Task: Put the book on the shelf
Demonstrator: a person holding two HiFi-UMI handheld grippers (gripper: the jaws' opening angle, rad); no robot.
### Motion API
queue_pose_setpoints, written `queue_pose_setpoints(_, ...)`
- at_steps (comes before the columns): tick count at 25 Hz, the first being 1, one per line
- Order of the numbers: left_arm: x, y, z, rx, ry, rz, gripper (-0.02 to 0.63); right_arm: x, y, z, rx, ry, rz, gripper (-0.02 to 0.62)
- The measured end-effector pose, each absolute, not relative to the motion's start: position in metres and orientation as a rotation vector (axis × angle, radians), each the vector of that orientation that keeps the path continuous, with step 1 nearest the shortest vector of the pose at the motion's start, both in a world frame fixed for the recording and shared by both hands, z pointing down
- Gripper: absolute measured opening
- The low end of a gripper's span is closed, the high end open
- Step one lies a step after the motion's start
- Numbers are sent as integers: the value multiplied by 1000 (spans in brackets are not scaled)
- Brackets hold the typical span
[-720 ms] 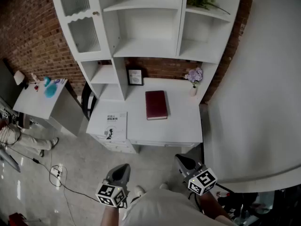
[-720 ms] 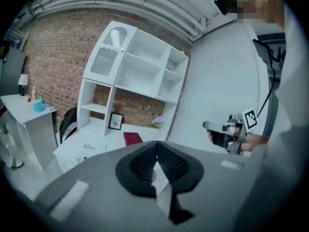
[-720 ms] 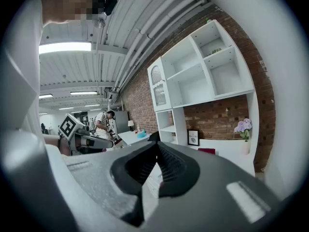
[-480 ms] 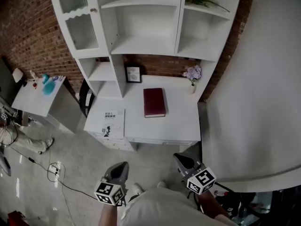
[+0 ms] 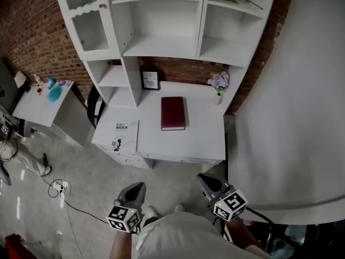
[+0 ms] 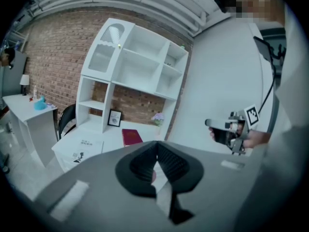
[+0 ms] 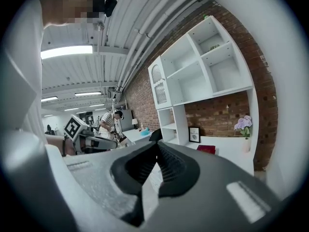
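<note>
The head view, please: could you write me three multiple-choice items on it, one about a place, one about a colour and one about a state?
1. Where does the book lie?
A) on the white desk
B) on the floor
C) in a gripper

2. What colour is the book's cover?
A) blue
B) dark red
C) green

3. How do the jaws of the left gripper and the right gripper stand?
A) both wide open
B) both shut on the book
C) both shut and empty

Answers: 1 A, it lies flat on the desk top; 2 B, the cover shows dark red; 3 C, each gripper view shows its jaws together with nothing between them.
</note>
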State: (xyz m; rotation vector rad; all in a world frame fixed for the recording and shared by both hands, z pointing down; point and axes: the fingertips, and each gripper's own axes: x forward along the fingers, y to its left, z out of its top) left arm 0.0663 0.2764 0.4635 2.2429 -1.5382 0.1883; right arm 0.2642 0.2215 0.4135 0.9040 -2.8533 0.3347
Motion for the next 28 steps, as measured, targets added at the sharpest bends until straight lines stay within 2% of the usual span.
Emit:
queue_pose_setpoints(14, 71, 273, 474, 2156, -1651, 157, 8, 308, 202, 435, 925, -2826, 358, 2)
queue_pose_setpoints(28, 47, 184, 484, 2240, -1559, 206, 8, 289, 134, 450, 1074, -2764, 398, 2)
